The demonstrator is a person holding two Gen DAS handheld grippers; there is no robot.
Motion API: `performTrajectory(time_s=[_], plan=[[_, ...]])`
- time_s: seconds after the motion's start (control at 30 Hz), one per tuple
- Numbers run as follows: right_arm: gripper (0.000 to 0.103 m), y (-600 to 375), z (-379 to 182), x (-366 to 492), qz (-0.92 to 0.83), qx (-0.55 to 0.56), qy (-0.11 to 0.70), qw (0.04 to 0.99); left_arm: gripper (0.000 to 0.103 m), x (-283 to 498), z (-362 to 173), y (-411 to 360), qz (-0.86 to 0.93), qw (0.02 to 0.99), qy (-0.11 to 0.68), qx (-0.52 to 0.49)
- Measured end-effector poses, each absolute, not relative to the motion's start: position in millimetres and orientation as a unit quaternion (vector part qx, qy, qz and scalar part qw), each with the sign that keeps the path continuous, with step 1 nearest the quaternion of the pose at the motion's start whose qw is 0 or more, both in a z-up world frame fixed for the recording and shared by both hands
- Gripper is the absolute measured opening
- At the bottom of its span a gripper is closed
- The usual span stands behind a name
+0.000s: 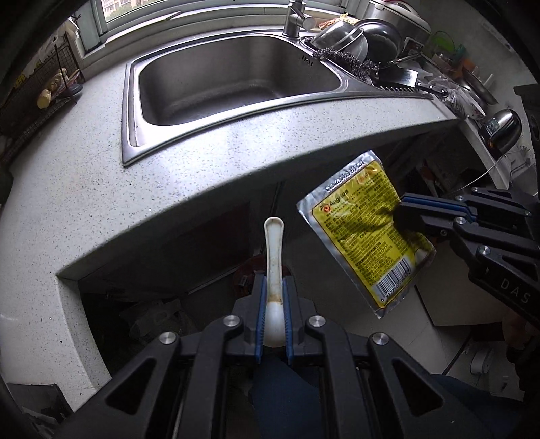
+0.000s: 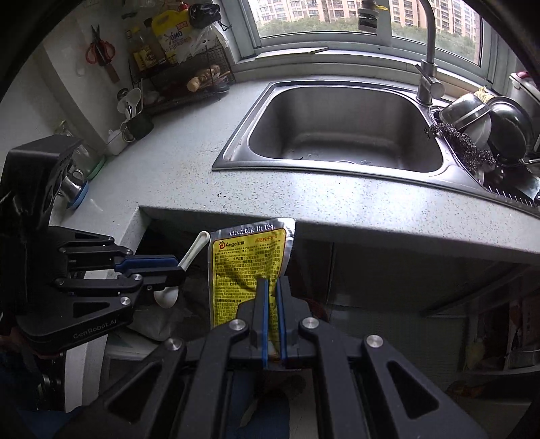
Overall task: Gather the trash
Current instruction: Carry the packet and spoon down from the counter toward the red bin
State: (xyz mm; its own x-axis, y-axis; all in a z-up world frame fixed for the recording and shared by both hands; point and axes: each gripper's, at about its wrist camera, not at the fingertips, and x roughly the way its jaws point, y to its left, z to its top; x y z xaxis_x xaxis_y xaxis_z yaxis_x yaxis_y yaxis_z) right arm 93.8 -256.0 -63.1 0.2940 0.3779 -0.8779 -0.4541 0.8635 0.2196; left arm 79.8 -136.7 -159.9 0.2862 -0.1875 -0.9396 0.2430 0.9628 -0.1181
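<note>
Yellow packet (image 2: 248,266) is pinched tight in the right gripper (image 2: 272,287) and a white spoon (image 1: 274,266) in the left gripper (image 1: 273,287), both past the counter's (image 1: 189,175) front edge.

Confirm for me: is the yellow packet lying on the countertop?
No: the yellow packet hangs clamped in the right gripper, off the countertop edge.

A speckled grey table (image 2: 337,199) is seen with a stainless steel sink (image 2: 344,135) set into it. Behind the sink, a window (image 2: 337,17) is set, through which daylight and apartment blocks are seen. A tap (image 2: 428,67) is mounted at the sink's back edge, on its right. To the sink's right, steel bowls (image 2: 472,114) are stacked. To its left, a wire rack (image 2: 189,74) is placed against a white wall. Below the table, dark open space is seen.
</note>
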Motion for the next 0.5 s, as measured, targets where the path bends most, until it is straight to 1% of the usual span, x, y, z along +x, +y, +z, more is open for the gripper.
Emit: performTrajectory(time_s=[0.27,0.5], plan=[[0.004,-262.1,-117.5,91.3,0.242,-0.022,0.579,0.778,0.008,86.0,-235.7,-143.9,-0.144,0.766,0.626,0.022],[0.004,-265.6,-172.4,95.8,0.228,-0.015,0.601,0.766,0.008,98.7,-300.9,-151.8,-0.156,0.749,0.644,0.015]])
